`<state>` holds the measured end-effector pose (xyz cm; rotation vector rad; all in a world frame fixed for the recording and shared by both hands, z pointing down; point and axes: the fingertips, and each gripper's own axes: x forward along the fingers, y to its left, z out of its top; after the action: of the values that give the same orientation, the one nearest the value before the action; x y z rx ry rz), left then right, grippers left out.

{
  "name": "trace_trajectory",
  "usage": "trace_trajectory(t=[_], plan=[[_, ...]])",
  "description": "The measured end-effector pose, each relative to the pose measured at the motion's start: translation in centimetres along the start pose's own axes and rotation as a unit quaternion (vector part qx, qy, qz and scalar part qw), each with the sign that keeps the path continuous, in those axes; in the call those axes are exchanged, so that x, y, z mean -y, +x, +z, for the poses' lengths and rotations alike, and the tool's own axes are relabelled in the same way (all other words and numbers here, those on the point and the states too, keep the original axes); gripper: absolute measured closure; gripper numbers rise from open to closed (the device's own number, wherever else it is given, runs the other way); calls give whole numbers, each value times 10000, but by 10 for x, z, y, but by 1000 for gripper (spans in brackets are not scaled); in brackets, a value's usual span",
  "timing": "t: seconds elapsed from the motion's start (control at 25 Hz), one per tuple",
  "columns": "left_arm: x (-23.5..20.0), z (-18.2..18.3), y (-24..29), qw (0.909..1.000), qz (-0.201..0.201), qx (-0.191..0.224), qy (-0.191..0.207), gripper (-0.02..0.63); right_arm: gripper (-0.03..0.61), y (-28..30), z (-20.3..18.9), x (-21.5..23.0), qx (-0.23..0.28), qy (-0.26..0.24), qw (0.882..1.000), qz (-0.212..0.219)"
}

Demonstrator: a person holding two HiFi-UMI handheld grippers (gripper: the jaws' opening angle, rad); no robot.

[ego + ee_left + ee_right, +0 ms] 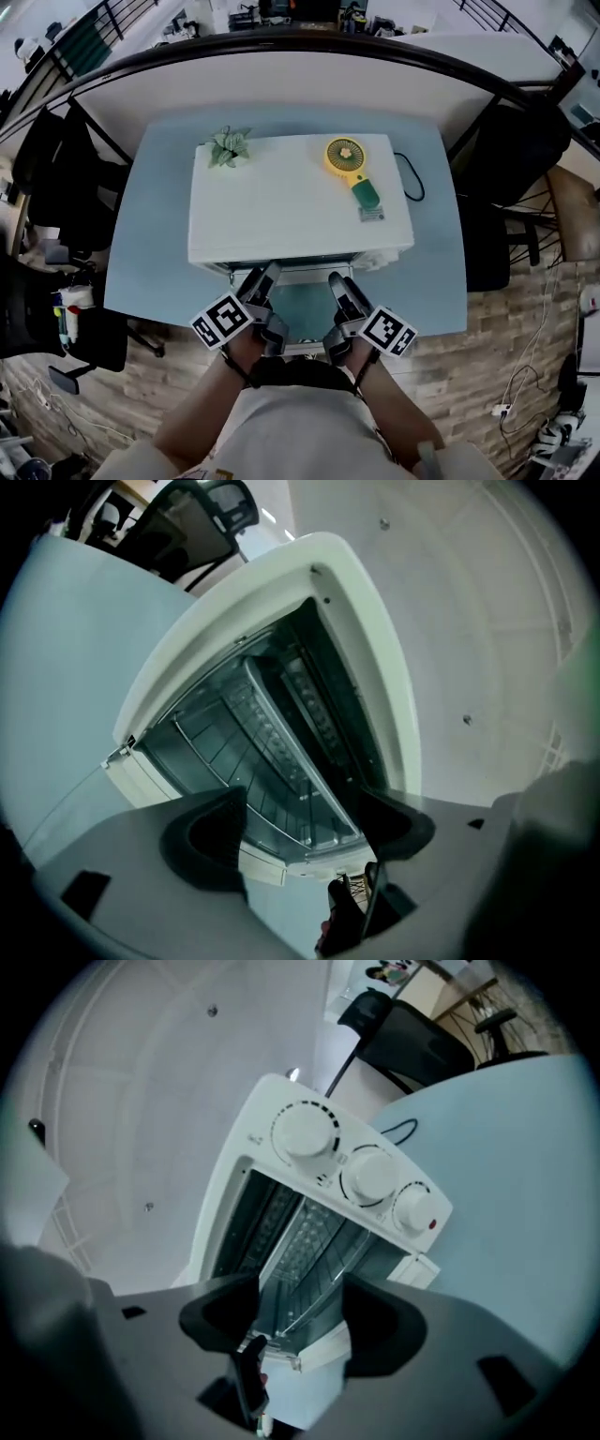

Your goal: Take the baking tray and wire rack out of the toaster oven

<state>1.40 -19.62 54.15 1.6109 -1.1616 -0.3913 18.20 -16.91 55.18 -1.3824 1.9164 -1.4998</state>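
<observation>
A white toaster oven (300,202) stands on a light blue table (150,234), with its door (305,309) folded down toward me. In the left gripper view the wire rack (211,747) and the metal baking tray (281,742) sit inside the open cavity. The right gripper view shows the tray (302,1241) and the rack (349,1258) too. My left gripper (262,277) (300,822) hovers open just in front of the opening, holding nothing. My right gripper (337,281) (300,1312) is beside it, also open and empty. Both are tilted sideways.
On the oven's top lie a small green plant (228,147) and a yellow hand fan (349,164). Three white knobs (370,1174) sit on the oven's right side. A black cable (412,178) loops on the table. Dark chairs (511,159) stand at both sides.
</observation>
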Motion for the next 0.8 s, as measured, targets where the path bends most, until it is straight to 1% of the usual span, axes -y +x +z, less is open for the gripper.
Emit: trace_trajectory(t=[0.04,0.12,0.2,0.28,0.36,0.48,0.56,0.68,0.76,0.8], plan=[[-5,-1,3,10000,15,6,9,236,293,7,-1,4,-13,51,10000,16],[-16,-4,7,10000,80,5,16,265,290,18,-5,12,-44,123,9999,43],[-30,-4,12,9998,169,93,-87,284,288,30,-7,19,-61,221,9997,55],[-44,-1,17,9992,239,236,-205,285,291,42,-8,25,-38,304,9995,67],[-59,-3,22,9987,318,284,-261,290,298,53,-8,28,23,274,9995,141],[-80,-10,35,9979,430,236,-434,298,304,68,-10,34,74,66,9998,184],[-93,-10,39,9963,462,353,-635,298,308,75,-11,40,136,149,9997,167],[-109,-7,42,9938,384,534,-891,301,316,82,-10,49,303,431,9984,226],[-113,-2,46,9918,211,688,-1054,363,326,87,-6,55,433,557,9970,307],[-113,1,48,9906,92,771,-1122,374,331,89,-3,58,511,608,9962,346]])
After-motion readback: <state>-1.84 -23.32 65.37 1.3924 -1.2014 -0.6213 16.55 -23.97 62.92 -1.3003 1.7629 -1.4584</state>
